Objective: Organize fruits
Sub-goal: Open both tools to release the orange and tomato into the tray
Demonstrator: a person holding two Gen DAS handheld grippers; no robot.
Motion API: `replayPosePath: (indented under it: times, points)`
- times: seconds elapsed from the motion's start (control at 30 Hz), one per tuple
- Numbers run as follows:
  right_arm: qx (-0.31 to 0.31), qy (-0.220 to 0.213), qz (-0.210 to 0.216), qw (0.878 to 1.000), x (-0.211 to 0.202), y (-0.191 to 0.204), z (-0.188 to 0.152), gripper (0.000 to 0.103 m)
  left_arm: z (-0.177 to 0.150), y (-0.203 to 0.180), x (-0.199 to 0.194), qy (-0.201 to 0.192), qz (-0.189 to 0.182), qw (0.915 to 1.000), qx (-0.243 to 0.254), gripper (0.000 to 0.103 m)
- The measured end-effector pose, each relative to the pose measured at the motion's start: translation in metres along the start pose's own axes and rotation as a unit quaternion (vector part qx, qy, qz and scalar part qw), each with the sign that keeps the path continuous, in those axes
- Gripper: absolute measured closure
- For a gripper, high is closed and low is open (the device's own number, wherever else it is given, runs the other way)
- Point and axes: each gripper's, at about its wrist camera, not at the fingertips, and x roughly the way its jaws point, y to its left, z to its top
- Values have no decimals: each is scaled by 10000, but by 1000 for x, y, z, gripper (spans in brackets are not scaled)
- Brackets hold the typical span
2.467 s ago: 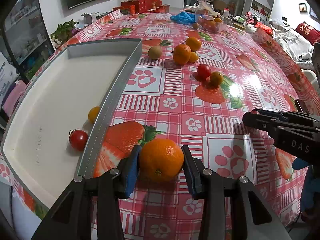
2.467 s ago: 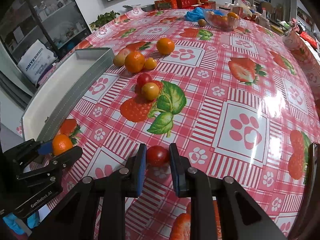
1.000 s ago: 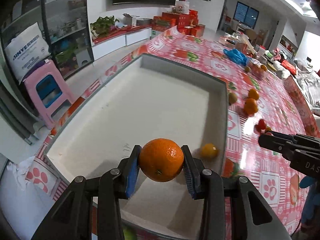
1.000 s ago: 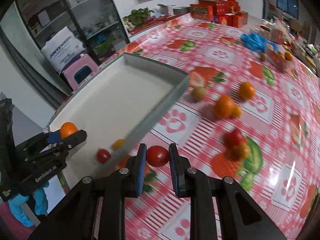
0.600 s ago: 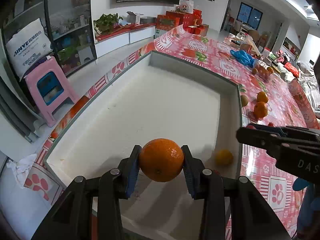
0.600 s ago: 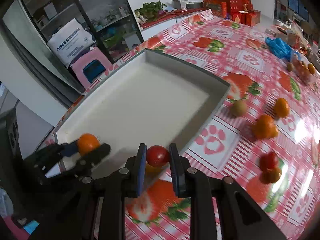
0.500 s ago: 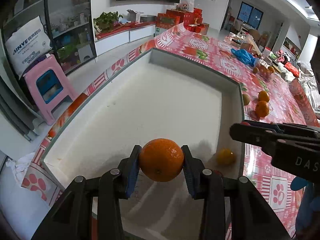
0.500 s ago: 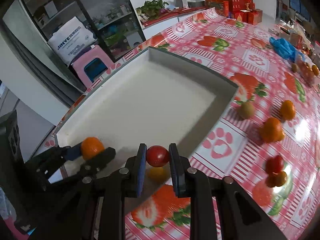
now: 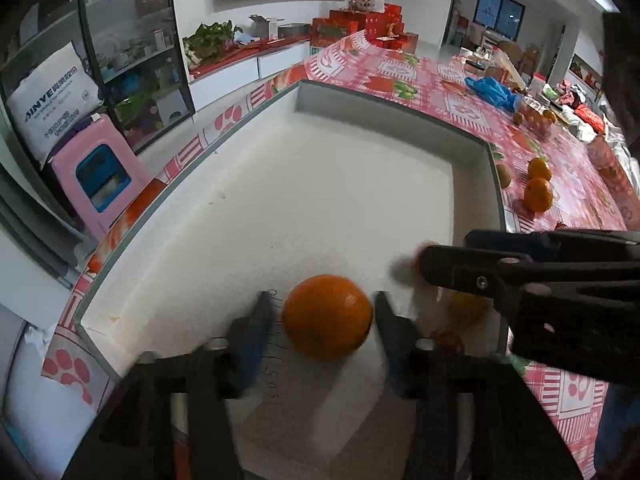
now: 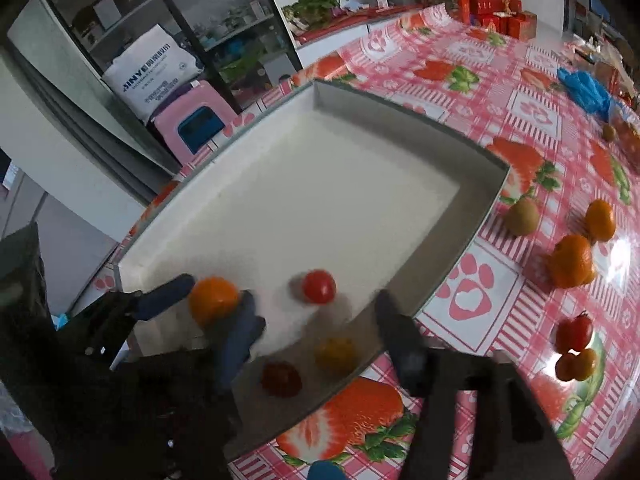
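Observation:
A shallow white tray [image 9: 304,92] [image 10: 404,108] sits on the strawberry tablecloth. My left gripper [image 9: 326,320] [image 10: 216,300] is over the tray's near end with its jaws open; a large orange [image 9: 327,316] [image 10: 213,299] sits loose between them. My right gripper [image 10: 316,340] [image 9: 448,264] is open wide over the tray; a red tomato [image 10: 319,286] lies free between its blurred fingers. A small yellow fruit [image 10: 335,354] [image 9: 466,308] and a second red tomato [image 10: 281,378] [image 9: 448,340] lie in the tray near its right wall.
On the cloth right of the tray lie a kiwi [image 10: 521,215], two oranges [image 10: 572,266] [image 9: 538,199], a red tomato [image 10: 574,332] and a yellow one [image 10: 576,364]. A pink stool [image 9: 98,172] stands left of the table edge.
Both grippers opened. The orange and the red tomato have left the jaws and now sit loose over the tray floor. Both grippers moved a little further over the tray.

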Motion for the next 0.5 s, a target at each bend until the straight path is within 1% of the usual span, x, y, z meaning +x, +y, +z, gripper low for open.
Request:
replayPosePath:
  times: [0.03,0.1,0.13,0.2,0.3,0.4,0.43,0.5]
  points:
    - [-5,-24,-19,10000,-3,0,0,29,0,0,-2,-46,53,10000,-40,24]
    - [29,-92,7,10000,-9,-2,-1,26,1,1,-4,-91,108,9999,-53,24]
    - [76,-142,38,9999,-13,-5,-1,22,1,0,-5,-71,121,9999,-36,24]
    - [212,-241,-37,9995,-23,-12,-3,20,2,-1,-6,-13,203,9998,-6,24]
    - [472,-475,-53,9977,-47,-35,-10,15,8,-6,-13,52,239,9997,57,24]
    - [901,-719,-148,9932,-74,-68,-19,5,20,-20,-29,76,120,9997,208,24]
    - [1088,-792,-169,9908,-84,-83,-24,0,24,-25,-35,73,47,9996,265,24]
    - [1414,-908,-248,9855,-103,-113,-34,0,36,-44,-54,83,-248,9987,444,24]
